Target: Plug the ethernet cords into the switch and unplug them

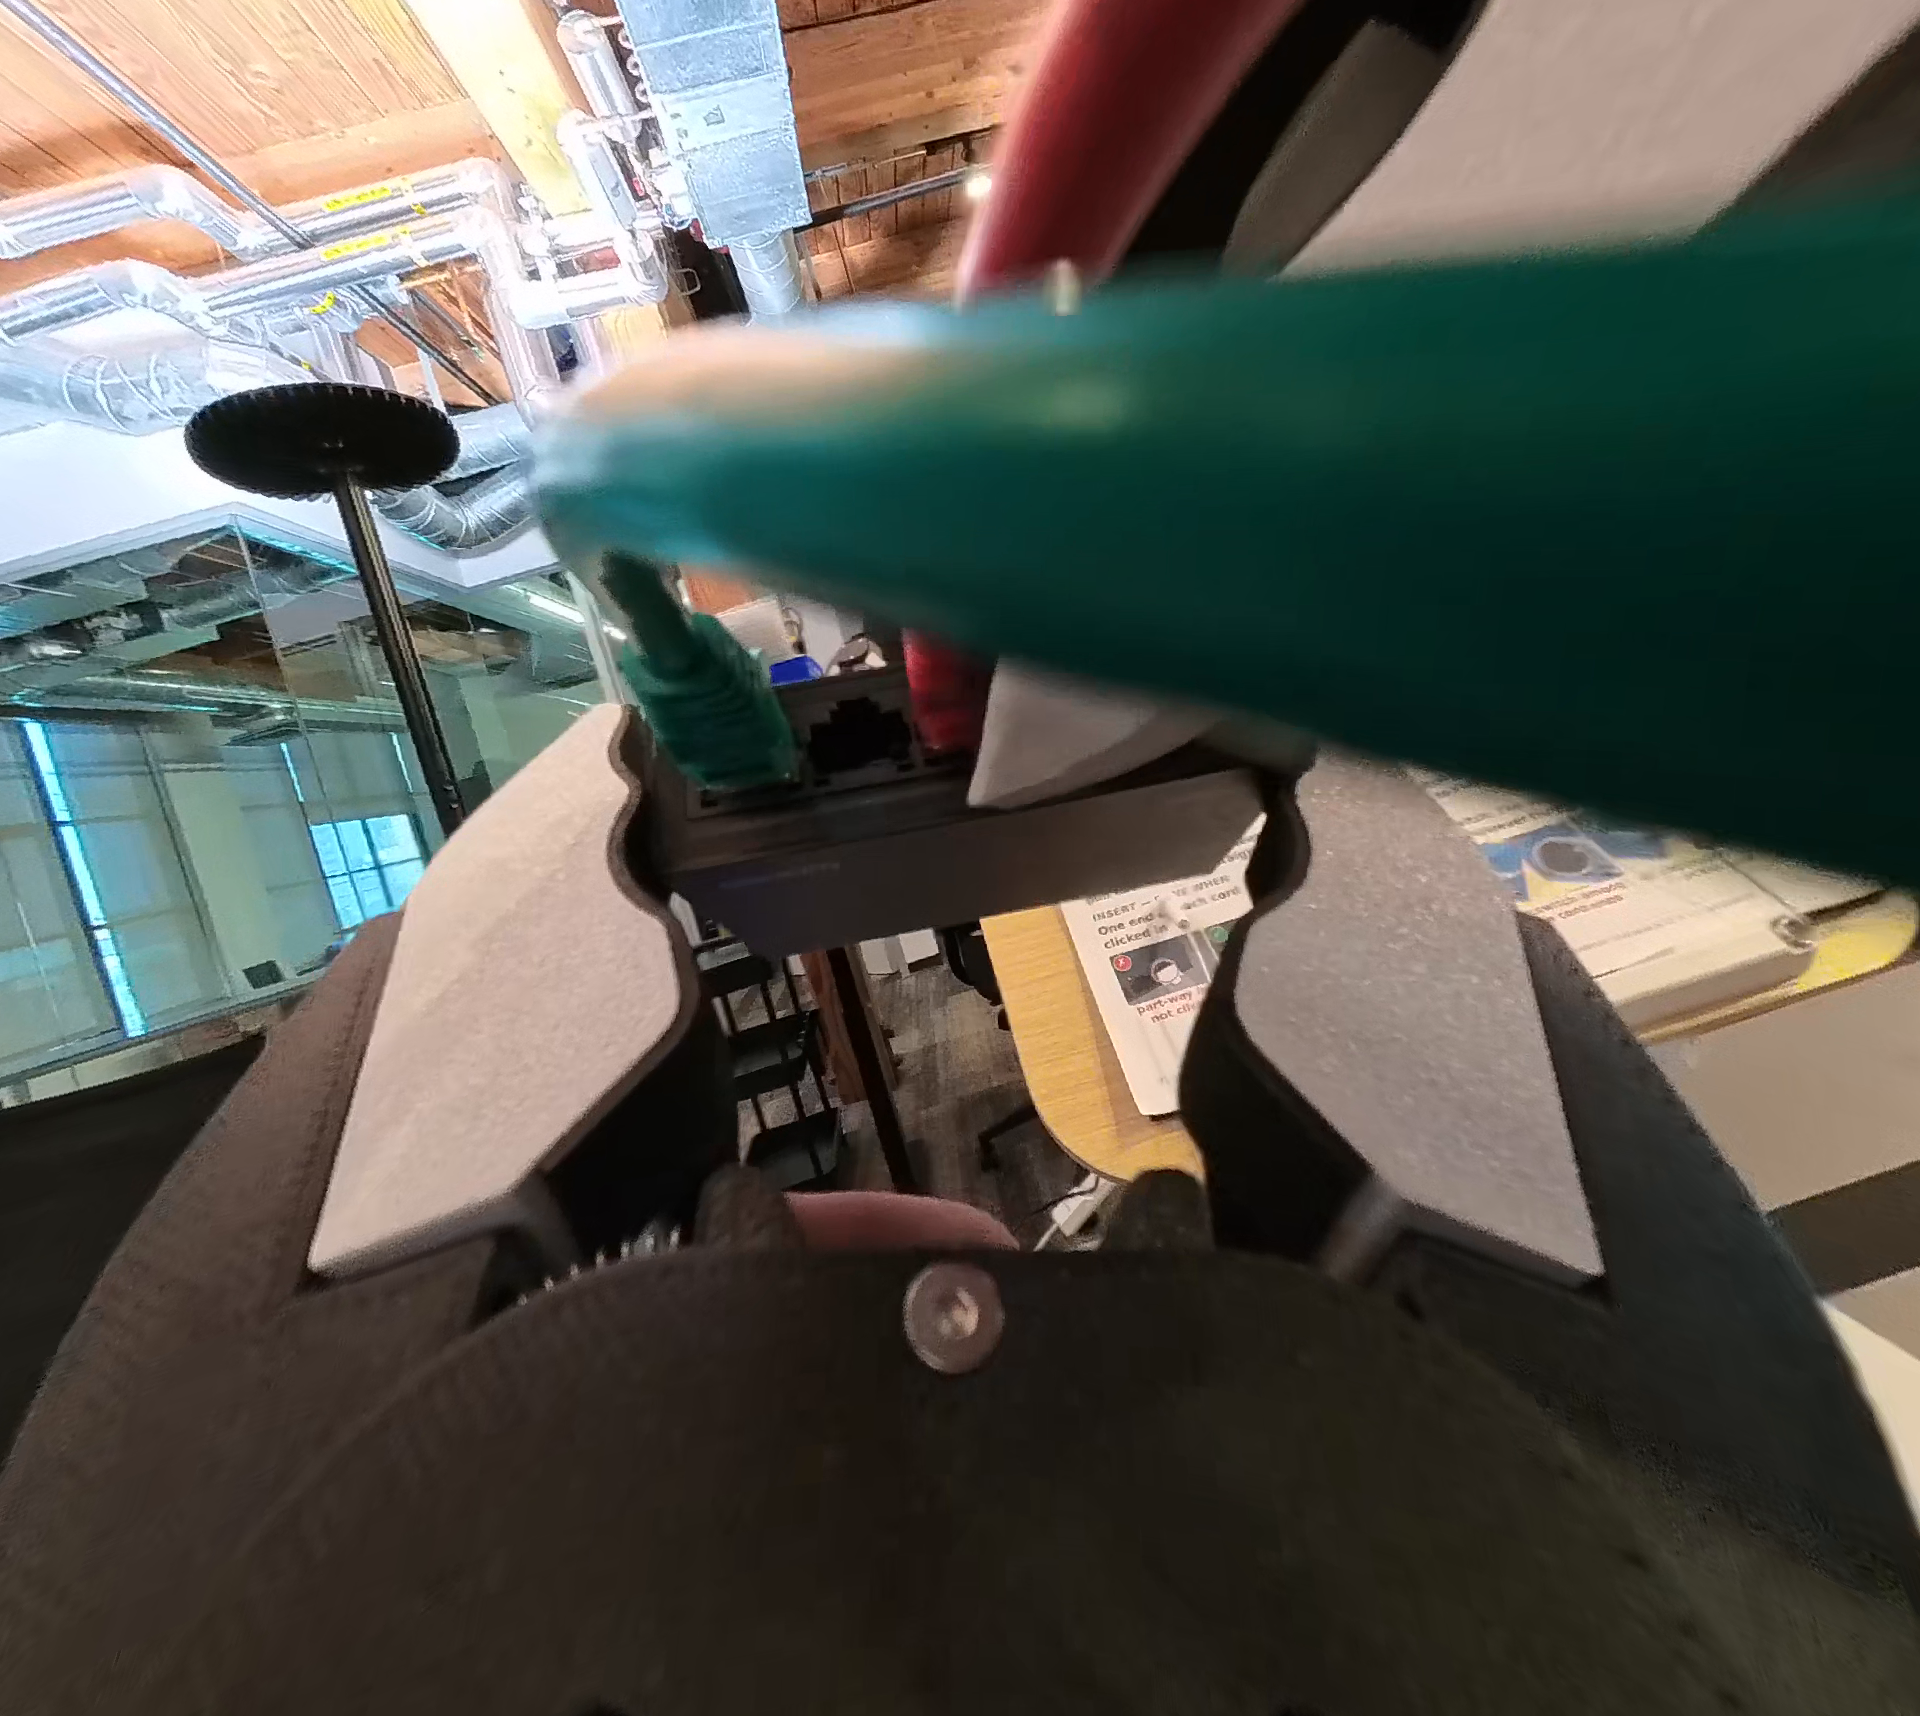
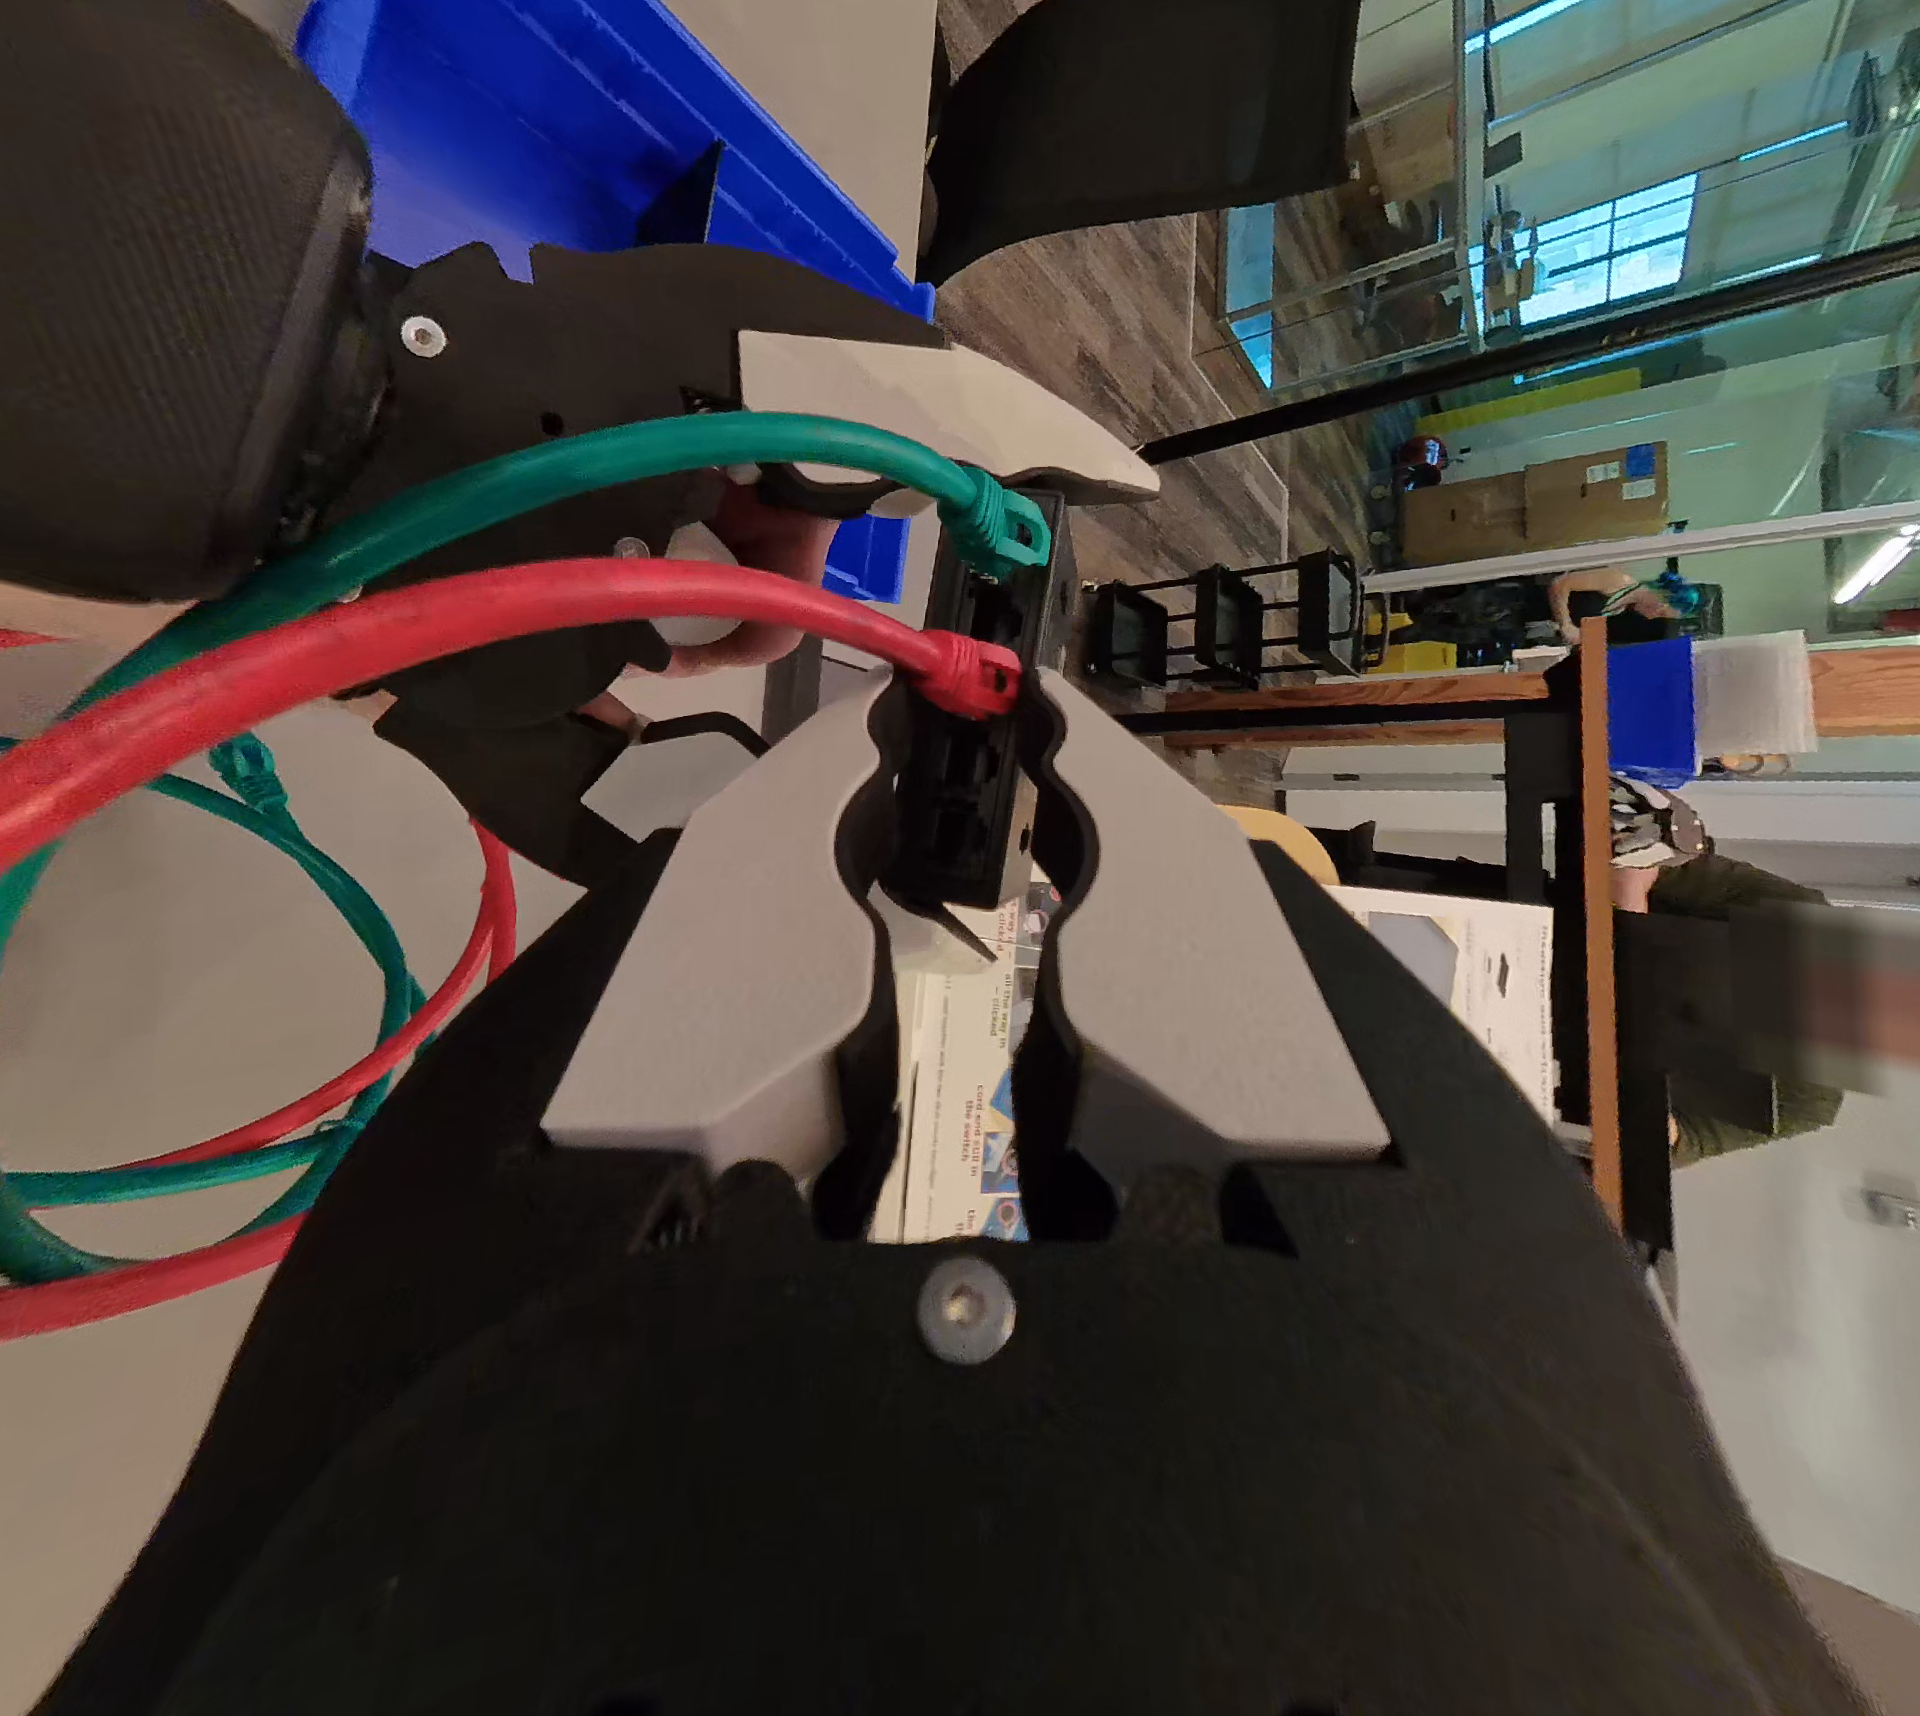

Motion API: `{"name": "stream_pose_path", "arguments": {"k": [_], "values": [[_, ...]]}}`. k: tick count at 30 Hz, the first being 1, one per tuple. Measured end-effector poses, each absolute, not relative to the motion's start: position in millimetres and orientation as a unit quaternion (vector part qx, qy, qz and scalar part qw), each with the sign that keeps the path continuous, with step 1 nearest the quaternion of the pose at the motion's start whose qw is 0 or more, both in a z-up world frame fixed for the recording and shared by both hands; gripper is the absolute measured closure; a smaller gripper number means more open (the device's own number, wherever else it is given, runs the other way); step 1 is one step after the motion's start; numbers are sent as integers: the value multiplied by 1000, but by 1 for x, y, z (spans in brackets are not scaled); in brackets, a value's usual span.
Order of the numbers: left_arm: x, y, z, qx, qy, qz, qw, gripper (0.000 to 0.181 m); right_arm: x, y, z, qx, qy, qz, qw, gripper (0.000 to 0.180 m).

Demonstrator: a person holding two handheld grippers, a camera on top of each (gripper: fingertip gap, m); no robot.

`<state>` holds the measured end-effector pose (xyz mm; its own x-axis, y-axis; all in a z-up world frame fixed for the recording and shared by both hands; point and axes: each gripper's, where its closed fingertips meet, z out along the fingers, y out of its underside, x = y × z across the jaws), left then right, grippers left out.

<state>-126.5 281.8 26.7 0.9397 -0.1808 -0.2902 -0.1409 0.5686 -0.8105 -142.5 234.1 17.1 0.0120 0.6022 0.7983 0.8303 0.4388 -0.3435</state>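
L gripper [image 1: 961,819] clamped across switch [image 1: 935,866] ends, R gripper [image 2: 961,793] pinching its side, green [image 2: 997,523] & red plugs [image 2: 971,674] seated

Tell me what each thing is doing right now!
Switch: held up in the air, gripped by both grippers.
Left hand-held gripper: shut on the switch.
Right hand-held gripper: shut on the switch.
Green cord: plugged into the switch.
Red cord: plugged into the switch.
Port between them: empty.
Blue bin: resting on the table.
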Motion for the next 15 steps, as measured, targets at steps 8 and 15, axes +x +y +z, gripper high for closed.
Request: {"name": "stream_pose_path", "arguments": {"k": [8, 15], "values": [[-131, 279, 32, -468, 168, -17, 868, 71, -147, 233, 23, -521, -698, -111, 479, 164], [-135, 277, 34, -464, 161, -17, 871, 71, -149, 232, 25, -513, -700, -121, 483, 165]]}}
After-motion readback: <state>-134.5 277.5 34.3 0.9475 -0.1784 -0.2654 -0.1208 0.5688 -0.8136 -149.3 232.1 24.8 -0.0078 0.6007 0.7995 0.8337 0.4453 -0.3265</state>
